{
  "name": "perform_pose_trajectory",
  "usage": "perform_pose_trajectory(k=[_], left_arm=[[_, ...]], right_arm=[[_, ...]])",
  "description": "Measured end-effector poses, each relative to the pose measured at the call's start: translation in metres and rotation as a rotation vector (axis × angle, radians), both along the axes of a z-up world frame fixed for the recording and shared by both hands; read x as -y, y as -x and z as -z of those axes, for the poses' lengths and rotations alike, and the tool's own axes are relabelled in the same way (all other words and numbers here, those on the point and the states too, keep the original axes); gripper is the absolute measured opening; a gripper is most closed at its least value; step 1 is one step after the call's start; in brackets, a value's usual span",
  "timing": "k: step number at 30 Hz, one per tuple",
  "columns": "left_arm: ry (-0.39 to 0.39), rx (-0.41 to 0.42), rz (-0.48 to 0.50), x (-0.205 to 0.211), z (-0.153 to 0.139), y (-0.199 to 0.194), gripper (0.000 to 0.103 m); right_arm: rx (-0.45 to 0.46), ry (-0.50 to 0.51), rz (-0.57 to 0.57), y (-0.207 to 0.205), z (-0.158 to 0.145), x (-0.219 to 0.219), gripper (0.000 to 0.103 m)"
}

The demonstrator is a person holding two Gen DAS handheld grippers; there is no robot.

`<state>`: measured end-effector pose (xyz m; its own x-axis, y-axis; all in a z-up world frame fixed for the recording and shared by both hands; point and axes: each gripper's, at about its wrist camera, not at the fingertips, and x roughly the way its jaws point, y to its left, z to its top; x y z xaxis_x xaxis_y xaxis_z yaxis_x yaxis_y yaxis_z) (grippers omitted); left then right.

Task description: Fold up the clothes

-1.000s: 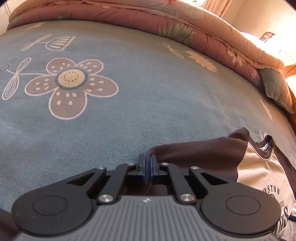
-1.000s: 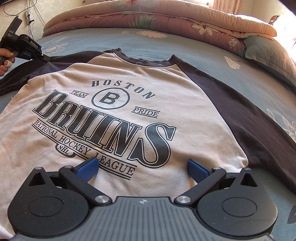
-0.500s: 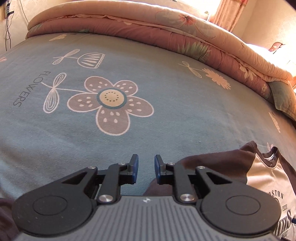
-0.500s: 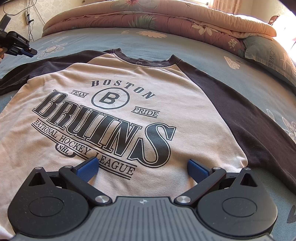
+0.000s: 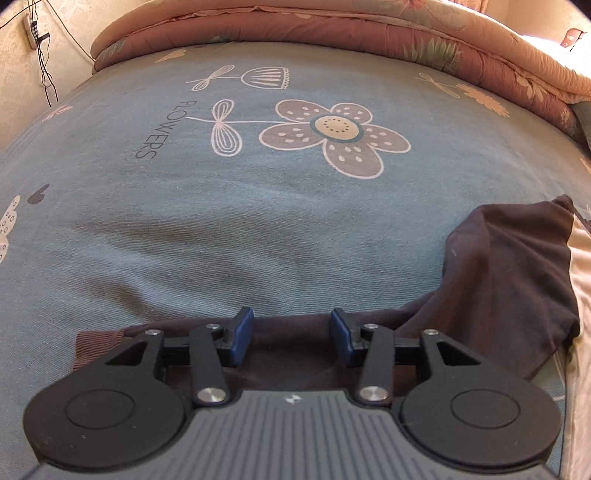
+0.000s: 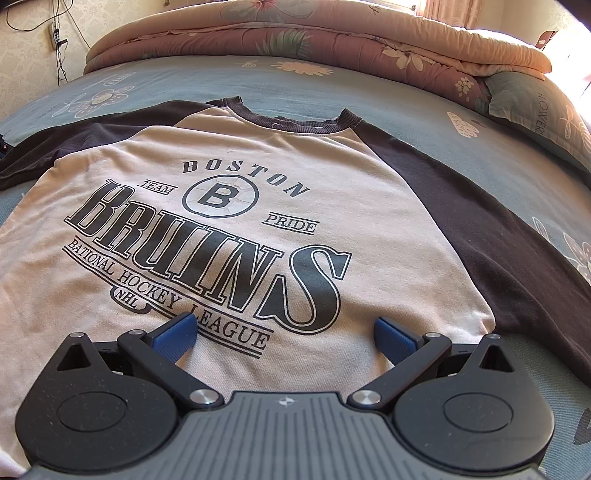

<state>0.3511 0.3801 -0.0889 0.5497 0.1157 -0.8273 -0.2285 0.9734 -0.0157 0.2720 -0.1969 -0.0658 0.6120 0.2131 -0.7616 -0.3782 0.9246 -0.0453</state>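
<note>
The left hand-held gripper (image 5: pixel 291 334) has let go: its blue pads (image 5: pixel 242 336) have just been spreading and now stand apart over the dark sleeve (image 5: pixel 509 280) of the shirt, cloth lying below the gap but neither pad pressing on it. The sleeve's ribbed cuff (image 5: pixel 98 341) lies flat just left of this gripper, while the rest of the sleeve bunches up to its right, toward the pale body of the shirt. Ahead of it stretches the blue bedsheet (image 5: pixel 258 221) with its flower print, and beyond that a folded quilt (image 5: pixel 369 33)

The right hand-held gripper (image 6: pixel 284 332) is released too, jaws spread wide with nothing between them, hovering at the lower front of the shirt (image 6: pixel 229 206). The shirt lies face up and spread out on the bed directly ahead of this gripper, its other dark sleeve running down to the right; a pillow (image 6: pixel 535 99) sits far ahead to the right
</note>
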Motion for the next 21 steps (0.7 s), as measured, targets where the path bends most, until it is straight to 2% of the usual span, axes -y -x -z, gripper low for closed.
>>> perform_pose_trajectory(k=[3, 7, 12, 13, 15, 17, 19, 21], left_arm=[[0.017, -0.013, 0.01, -0.002, 0.008, -0.001, 0.052], [0.014, -0.036, 0.003, 0.0, 0.007, -0.003, 0.051], [0.008, -0.005, -0.028, 0.016, 0.007, 0.003, 0.02], [-0.007, 0.0, -0.031, 0.019, 0.006, 0.004, 0.017], [-0.024, 0.005, -0.047, 0.021, 0.004, 0.003, 0.002], [-0.029, 0.008, -0.074, 0.018, 0.002, -0.001, 0.001], [-0.072, 0.052, -0.104, 0.014, -0.005, -0.003, 0.001], [-0.014, 0.111, -0.149, -0.002, -0.013, -0.001, 0.008]], right_arm=[[0.001, -0.001, -0.001, 0.0, 0.0, 0.0, 0.103], [0.001, -0.002, -0.001, 0.0, 0.0, 0.0, 0.103], [0.001, 0.002, 0.002, 0.001, 0.0, -0.001, 0.103], [0.002, 0.003, 0.003, 0.001, 0.0, -0.001, 0.103], [0.001, 0.004, 0.003, 0.001, 0.0, -0.001, 0.103], [0.001, 0.004, 0.003, 0.001, 0.0, -0.001, 0.103], [0.001, 0.004, 0.003, 0.0, 0.0, -0.001, 0.103], [0.001, 0.003, 0.003, 0.0, 0.0, -0.001, 0.103]])
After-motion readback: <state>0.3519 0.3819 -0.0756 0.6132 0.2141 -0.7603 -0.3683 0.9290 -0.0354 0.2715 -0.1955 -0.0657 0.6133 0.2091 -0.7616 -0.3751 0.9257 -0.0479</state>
